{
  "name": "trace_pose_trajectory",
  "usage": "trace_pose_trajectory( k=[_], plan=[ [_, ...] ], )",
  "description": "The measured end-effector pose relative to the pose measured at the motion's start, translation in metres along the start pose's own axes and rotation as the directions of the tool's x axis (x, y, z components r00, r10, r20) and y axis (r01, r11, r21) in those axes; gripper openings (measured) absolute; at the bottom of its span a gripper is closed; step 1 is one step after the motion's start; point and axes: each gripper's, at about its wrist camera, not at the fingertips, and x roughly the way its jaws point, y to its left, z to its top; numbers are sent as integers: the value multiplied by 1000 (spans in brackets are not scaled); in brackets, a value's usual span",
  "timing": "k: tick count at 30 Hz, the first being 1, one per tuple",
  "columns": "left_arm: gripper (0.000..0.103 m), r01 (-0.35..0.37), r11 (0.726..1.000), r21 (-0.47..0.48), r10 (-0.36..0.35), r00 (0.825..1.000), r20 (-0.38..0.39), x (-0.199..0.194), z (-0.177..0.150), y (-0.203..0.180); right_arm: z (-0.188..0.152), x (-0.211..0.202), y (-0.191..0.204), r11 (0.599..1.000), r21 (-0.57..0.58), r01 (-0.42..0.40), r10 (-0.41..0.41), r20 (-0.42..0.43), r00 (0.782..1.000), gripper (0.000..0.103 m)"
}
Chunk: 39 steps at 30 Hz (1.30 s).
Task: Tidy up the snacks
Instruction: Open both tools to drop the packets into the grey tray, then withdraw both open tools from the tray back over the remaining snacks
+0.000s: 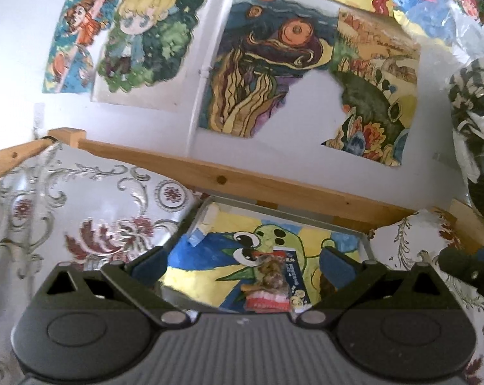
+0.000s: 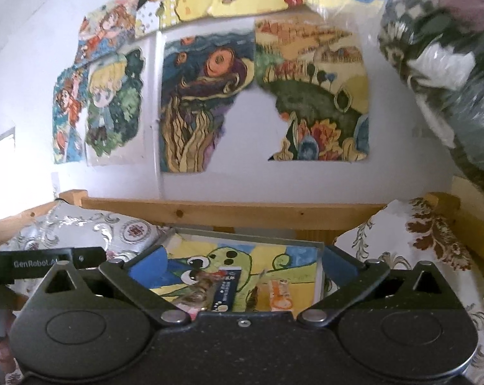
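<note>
Left gripper (image 1: 242, 264) spread wide over a snack packet (image 1: 274, 280) at 6 o'clock; right gripper (image 2: 243, 264) spread too, orange packet (image 2: 278, 295) between

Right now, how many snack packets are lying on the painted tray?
2 visible: a dark blue-edged packet at the tray's centre and an orange packet to its right. The claw bodies hide the tray's near edge, so more may be there.

Two snack packets (image 2: 221, 288) (image 2: 278, 295) lie side by side in the tray (image 2: 242, 235) (between two cushions (image 2: 81, 227) (image 2: 418, 234)).
</note>
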Motion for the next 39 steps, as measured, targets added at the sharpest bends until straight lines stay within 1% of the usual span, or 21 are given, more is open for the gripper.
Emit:
trace_pose_trajectory(
  k=[7,12,16,24,30,35,39],
  plan=[
    [103,-25,1000,15,25,999,27,-49,-12,15,-7,-51,19,1000,8,18,-18,26,999,102],
    [103,-30,999,12,30,999,14,-75,-25,29,-22,-78,28,999,37,39,-39,16,999,102],
    [103,-13,1000,20,13,1000,-3,-89,-39,39,-38,-91,36,996,49,74,-75,2,997,102],
    [103,-19,999,29,20,999,-36,-105,-66,53,-70,-105,48,992,76,101,-96,-71,993,102],
    [103,-36,998,61,40,997,-68,-114,-90,61,-99,-111,58,990,75,116,-105,-134,985,102],
    [103,-55,997,59,61,992,-113,-115,-110,66,-115,-111,61,990,61,128,-116,-179,977,102],
    [103,-76,995,63,84,986,-145,-113,-122,71,-127,-108,61,991,61,118,-102,-224,969,102]
  ],
)
